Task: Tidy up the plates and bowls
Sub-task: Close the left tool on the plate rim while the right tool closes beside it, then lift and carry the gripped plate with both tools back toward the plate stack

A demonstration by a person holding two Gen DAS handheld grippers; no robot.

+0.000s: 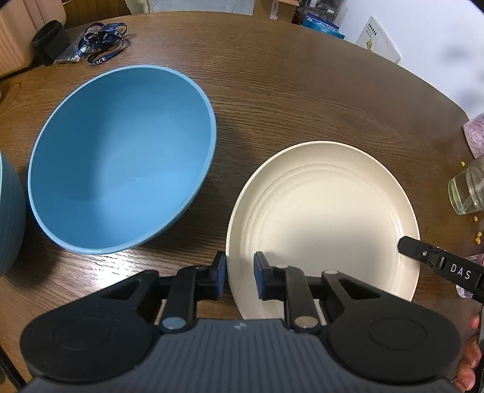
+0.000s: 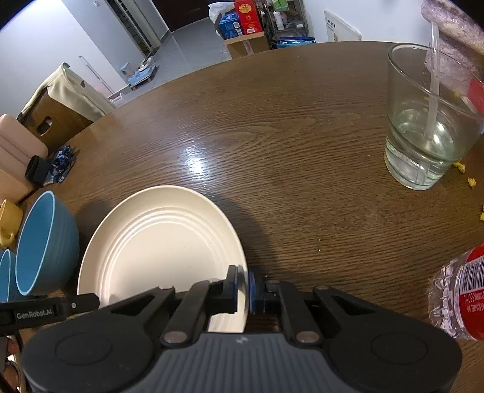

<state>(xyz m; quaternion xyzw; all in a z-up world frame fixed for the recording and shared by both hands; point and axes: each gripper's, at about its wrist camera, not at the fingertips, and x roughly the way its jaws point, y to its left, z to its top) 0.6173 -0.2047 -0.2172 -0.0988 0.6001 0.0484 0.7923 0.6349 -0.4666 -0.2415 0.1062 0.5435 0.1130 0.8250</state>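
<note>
Both my left gripper (image 1: 239,273) and right gripper (image 2: 243,287) pinch the cream plate's (image 1: 326,211) rim; uneven lifting could tip it against the blue bowl (image 1: 121,157).

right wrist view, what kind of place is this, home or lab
Most likely a home dining area: a wooden table with a drinking glass and a cream plate, and boxes stacked on the floor beyond.

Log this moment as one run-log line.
left tool: shut on cream plate rim | right tool: shut on opposite rim | blue bowl: beside plate
</note>
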